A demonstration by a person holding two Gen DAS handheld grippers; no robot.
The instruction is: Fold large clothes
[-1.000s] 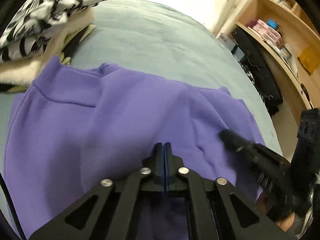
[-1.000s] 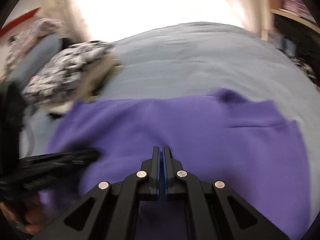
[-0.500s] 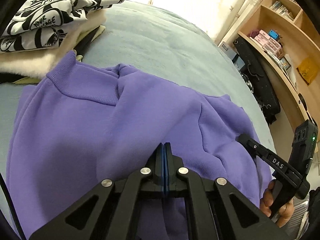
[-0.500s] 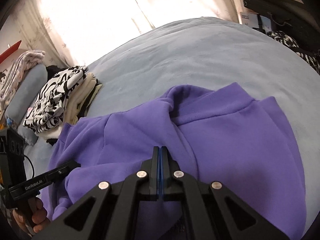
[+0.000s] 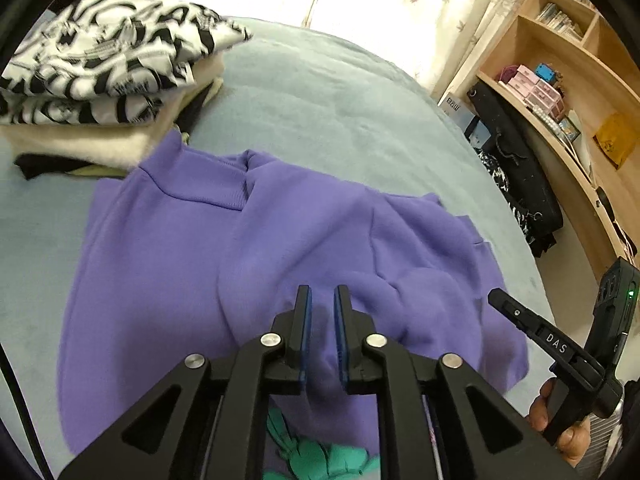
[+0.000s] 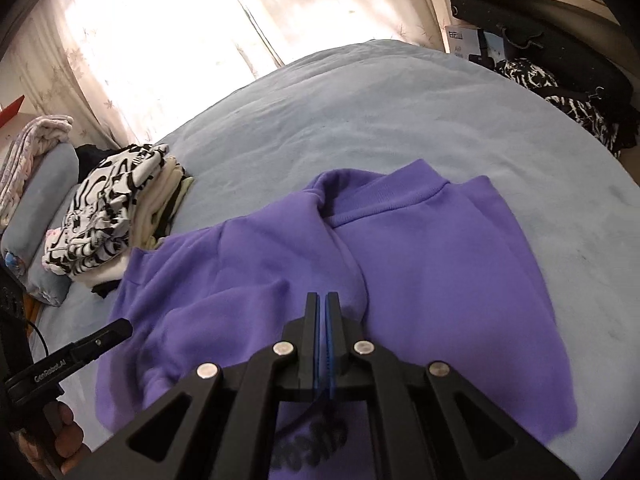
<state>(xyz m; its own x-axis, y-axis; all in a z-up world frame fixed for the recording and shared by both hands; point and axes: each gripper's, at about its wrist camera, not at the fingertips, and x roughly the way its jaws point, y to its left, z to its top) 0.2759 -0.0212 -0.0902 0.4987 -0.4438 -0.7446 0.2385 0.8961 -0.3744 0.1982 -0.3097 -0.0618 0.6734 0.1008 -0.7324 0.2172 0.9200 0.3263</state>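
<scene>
Lying spread on the pale blue bed (image 5: 340, 92), the purple sweatshirt (image 5: 224, 264) sits directly ahead of and below both grippers, its ribbed band (image 5: 200, 188) at the far edge and the printed part nearest the person. Its long axis appears to run across the left wrist view, from beside the stack of folded clothes (image 5: 100, 64) toward the wooden shelving (image 5: 568, 92), with a rumpled sleeve or fold bunched on the shelving side. The left gripper (image 5: 322, 300) hovers over the near middle of the garment; its jaws have just been opening and now stand slightly apart with purple cloth seen through the gap, though no fabric looks pinched by the pads. The right gripper (image 6: 322, 300) has its jaws together, and whether a thin layer of cloth is caught between them cannot be told from its own view; from the left wrist view its fingers look clear of the cloth at the garment's shelving-side edge. Judging by this layout, the right gripper is nearer the bunched sleeve side and the left nearer the flat side by the stack, so the next fold likely depends on each hand taking the edge on its own side and carrying it across that long axis.
</scene>
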